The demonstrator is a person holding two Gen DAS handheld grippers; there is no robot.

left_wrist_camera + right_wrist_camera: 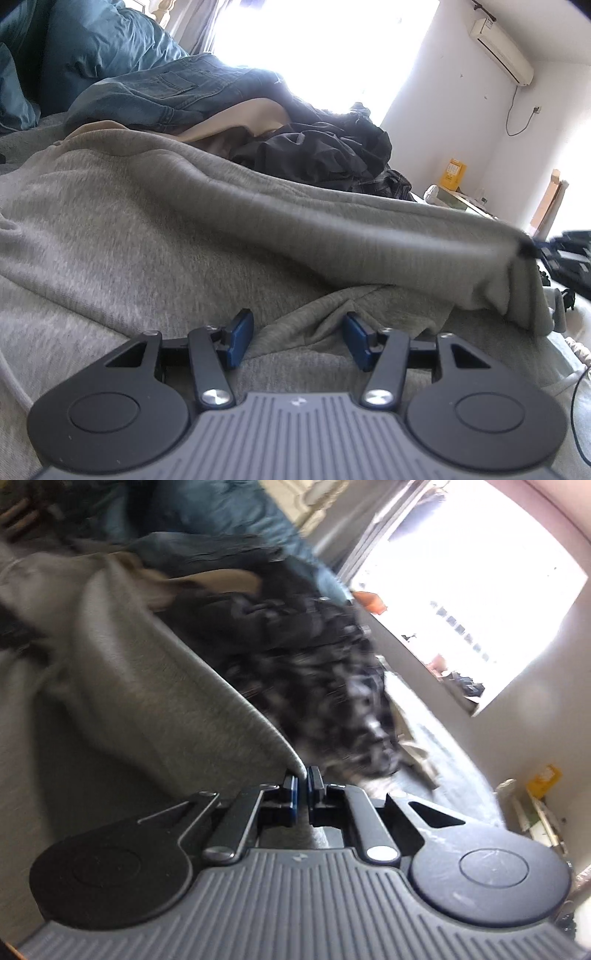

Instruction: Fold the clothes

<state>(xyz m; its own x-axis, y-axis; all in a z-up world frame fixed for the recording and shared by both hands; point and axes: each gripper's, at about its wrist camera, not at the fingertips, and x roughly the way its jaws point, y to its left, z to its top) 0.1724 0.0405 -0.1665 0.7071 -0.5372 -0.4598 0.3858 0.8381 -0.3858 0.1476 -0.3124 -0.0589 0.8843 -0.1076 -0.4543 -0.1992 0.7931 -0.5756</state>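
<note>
A bright bedroom: a glaring window at twelve o'clock, an air conditioner on the white wall at two o'clock, and a bed heaped with laundry. From the left, teal bedding sits at ten o'clock, with jeans, a tan garment and dark clothes piled behind. Across the middle lies the grey sweatshirt, the piece being folded. The left gripper rests low at six o'clock, its blue pads half apart with a wrinkle of grey cloth between them, apparently not pinched. At three o'clock the right gripper is clamped on the sweatshirt's edge, lifting it taut; its own blurred view shows the jaws nearly together on that hem. To fold well, I'd judge the left should pin its side while the right carries the edge across evenly, avoiding dragging.
</note>
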